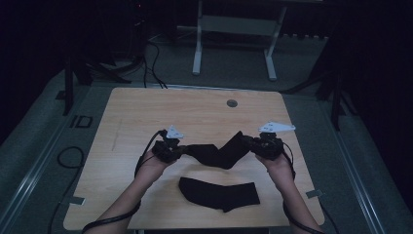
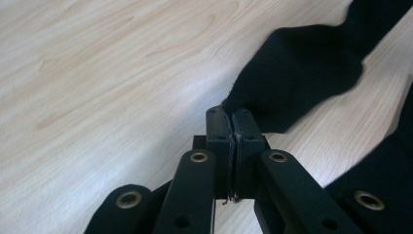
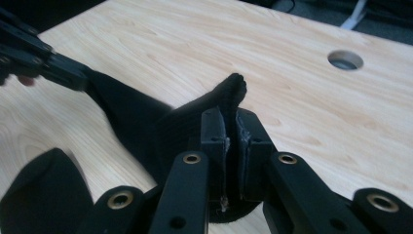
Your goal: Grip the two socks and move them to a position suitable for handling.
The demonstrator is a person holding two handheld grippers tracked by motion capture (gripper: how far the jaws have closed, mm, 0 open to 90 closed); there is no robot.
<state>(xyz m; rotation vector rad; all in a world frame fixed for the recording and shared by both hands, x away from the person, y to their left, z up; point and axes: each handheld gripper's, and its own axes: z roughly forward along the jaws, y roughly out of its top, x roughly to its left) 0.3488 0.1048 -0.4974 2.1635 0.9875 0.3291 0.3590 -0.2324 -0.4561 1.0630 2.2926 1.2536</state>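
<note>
Sock (image 1: 221, 150) pinched at each end, left gripper (image 1: 171, 148) fingers (image 2: 217, 127) shut tight on one tip, right gripper (image 1: 260, 145) fingers (image 3: 214, 127) shut on the other, hanging long-ways between them, just above the bench (image 1: 146, 112), second sock (image 1: 219, 194) lying flat nearer.

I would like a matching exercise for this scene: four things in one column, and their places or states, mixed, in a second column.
Things:
1. held sock
2. second sock
3. round hole
4. left gripper

Places or states:
A. in the table near its far edge
B. stretched between both grippers
C. lying flat near the person's edge
D. shut on one end of a sock

Pairs: 1-B, 2-C, 3-A, 4-D
</note>
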